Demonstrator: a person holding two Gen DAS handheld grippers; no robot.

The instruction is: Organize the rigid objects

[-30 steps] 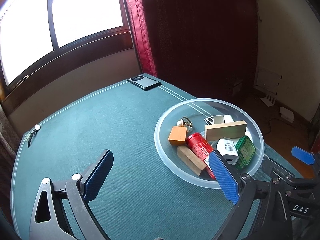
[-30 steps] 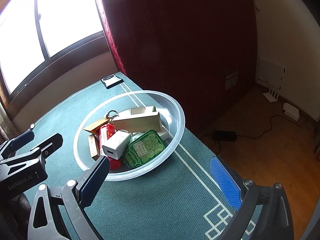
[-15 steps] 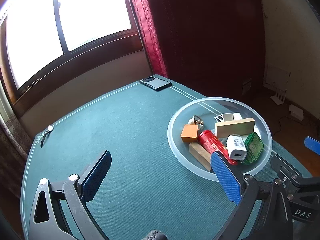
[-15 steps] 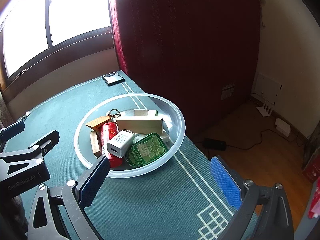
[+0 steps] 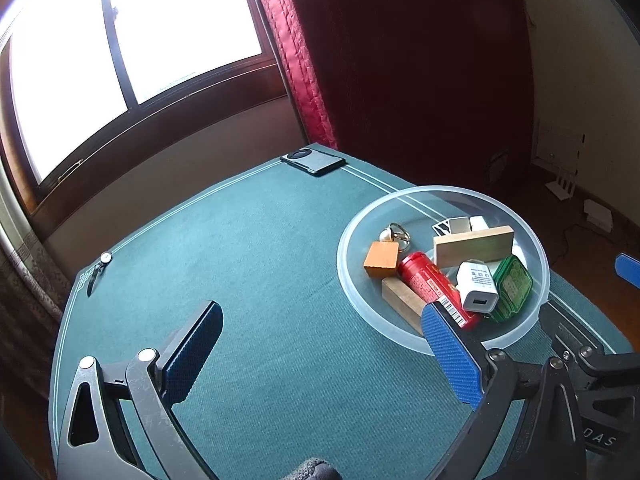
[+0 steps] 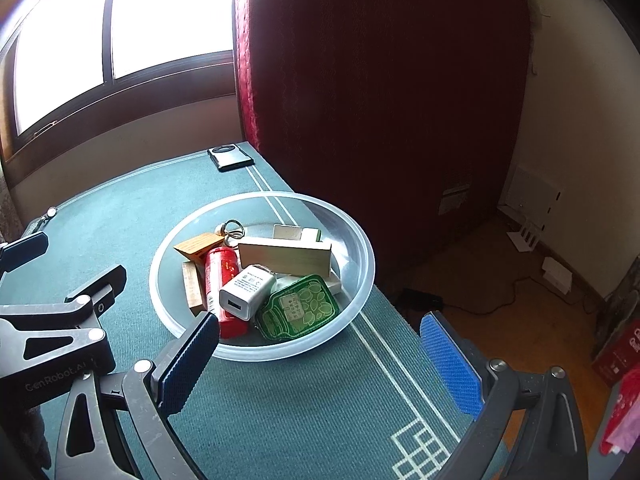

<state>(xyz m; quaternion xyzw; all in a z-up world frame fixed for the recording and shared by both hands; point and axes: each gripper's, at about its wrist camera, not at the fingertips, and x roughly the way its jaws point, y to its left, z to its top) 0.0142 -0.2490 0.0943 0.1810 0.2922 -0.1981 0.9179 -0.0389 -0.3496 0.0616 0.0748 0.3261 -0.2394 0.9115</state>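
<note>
**Both grippers wide open, bowl of objects ahead**

The left gripper (image 5: 320, 356) hangs above the green table mat (image 5: 248, 264) with its fingers spread wide and nothing between them. Beyond its left finger (image 5: 192, 350) lies bare mat; far ahead sits a dark phone (image 5: 314, 161) at the mat's edge. Its right finger (image 5: 450, 354) overlaps the near rim of the clear bowl (image 5: 352, 280).

The right gripper (image 6: 318, 360) is likewise open and empty. Its left finger (image 6: 188, 360) covers the bowl's (image 6: 360, 240) near rim; its right finger (image 6: 450, 364) stands past the table's edge. In the bowl ahead lie, left to right, an orange block (image 6: 197, 245), a red can (image 6: 222, 280), a white charger (image 6: 244, 290), a pale wooden block (image 6: 286, 256) across the back, and a green tin (image 6: 298, 308).
</note>
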